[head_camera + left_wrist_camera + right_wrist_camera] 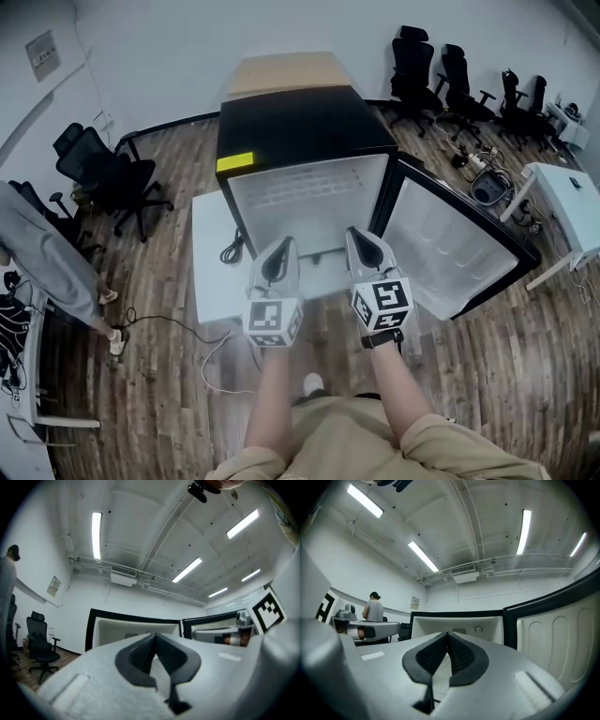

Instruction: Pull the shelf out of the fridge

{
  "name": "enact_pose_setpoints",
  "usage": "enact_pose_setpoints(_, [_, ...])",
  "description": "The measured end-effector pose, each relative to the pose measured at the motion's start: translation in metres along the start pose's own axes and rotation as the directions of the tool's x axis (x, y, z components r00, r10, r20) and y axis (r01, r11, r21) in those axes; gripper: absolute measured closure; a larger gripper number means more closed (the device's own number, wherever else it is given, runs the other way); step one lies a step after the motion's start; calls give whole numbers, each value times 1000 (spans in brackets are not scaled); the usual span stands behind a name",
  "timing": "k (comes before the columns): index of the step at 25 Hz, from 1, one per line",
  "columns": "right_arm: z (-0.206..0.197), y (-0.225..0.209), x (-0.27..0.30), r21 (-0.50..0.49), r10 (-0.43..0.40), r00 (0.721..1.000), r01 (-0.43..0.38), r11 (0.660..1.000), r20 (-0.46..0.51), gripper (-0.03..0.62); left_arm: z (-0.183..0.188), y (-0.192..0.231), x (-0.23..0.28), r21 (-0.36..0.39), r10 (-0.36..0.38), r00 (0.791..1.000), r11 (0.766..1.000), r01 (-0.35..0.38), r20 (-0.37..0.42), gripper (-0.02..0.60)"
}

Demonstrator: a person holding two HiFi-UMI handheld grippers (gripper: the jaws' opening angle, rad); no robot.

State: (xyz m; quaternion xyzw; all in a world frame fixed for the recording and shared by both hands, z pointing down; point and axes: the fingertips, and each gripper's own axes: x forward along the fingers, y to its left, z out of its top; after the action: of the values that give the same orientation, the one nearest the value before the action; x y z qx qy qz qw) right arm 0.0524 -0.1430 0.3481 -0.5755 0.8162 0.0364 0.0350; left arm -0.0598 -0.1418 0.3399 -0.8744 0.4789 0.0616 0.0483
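Observation:
A small black fridge (300,127) stands in front of me, its door (450,248) swung open to the right and its white inside (309,202) bare. A pale ledge (323,255) shows low in the opening; I cannot tell whether it is the shelf. My left gripper (278,246) and right gripper (361,234) are side by side just before the opening, pointing at it. Both are shut with nothing between the pads. The left gripper (154,634) faces the fridge's opening (122,630). The right gripper (447,633) faces the inside (464,623) and the door (553,630).
The fridge rests on a low white platform (211,253) with a black cable on it. A cardboard box (286,70) sits behind the fridge. Office chairs stand at the left (103,169) and back right (450,75). A person (47,253) is at the left and a white table (572,202) at the right.

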Motion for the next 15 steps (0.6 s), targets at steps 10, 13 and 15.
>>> enact_pose_setpoints(10, [-23,-2,50,92,-16,1000,16,996,0,588,-24,39,33,28,-51,998,998,52,-32,583])
enact_pose_setpoints(13, [-37,-19,53,102,-32,999,35,994,-32,588,-31,33,44,19,-88,996,996,89,-35,583])
enact_pose_setpoints(15, [-49,-29,56,116,-36,998,42,992,-56,588,-37,30,52,9,-111,993,994,111,-32,583])
